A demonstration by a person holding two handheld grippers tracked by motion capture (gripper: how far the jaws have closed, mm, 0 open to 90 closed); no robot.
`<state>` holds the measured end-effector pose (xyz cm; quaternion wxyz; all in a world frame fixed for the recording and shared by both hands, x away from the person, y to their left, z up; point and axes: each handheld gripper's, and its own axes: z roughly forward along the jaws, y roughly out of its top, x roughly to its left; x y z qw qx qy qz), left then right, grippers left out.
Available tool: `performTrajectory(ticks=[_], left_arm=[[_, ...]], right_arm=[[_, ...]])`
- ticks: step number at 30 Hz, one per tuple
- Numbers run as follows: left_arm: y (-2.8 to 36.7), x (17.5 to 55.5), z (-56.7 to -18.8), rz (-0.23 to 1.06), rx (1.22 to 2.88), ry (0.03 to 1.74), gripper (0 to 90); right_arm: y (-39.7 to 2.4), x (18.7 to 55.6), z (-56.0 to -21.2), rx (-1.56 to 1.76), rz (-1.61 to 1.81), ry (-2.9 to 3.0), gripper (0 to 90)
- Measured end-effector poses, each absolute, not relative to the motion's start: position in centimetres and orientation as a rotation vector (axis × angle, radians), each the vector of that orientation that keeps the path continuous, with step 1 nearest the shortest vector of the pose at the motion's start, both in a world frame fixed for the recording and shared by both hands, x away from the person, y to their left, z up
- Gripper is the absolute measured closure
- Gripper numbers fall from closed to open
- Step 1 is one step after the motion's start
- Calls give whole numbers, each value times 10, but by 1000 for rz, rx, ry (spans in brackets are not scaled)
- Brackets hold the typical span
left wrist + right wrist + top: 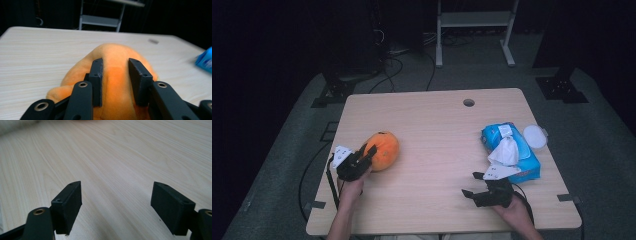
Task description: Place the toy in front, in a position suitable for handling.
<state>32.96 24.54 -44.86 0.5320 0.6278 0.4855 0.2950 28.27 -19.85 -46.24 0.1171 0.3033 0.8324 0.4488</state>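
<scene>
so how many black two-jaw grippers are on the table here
2. The left black two-jaw gripper is at the table's near left, shut on the soft orange plush toy. The right black two-jaw gripper is near right, open over bare wood.

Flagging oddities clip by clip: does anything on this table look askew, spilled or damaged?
Nothing spilled or damaged. The blue wipes pack lies at a slant with a white sheet pulled up, its round white lid off beside it. The left gripper pinches the soft orange plush toy, denting it; the right gripper is open over bare wooden table.
</scene>
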Motion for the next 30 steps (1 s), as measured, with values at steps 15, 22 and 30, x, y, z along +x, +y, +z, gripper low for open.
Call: performTrajectory(ticks=[15,22,30], left_arm=[[246,346,-430,600,1437,1192,742],[220,342,-396,576,1449,1044,741],[156,318,-385,461,1535,814,736]], right_arm=[[-204,281,-452,879,1369,2397,238],[-222,274,-428,840,1436,2311,238],[-255,270,-416,910,1433,2194,238]])
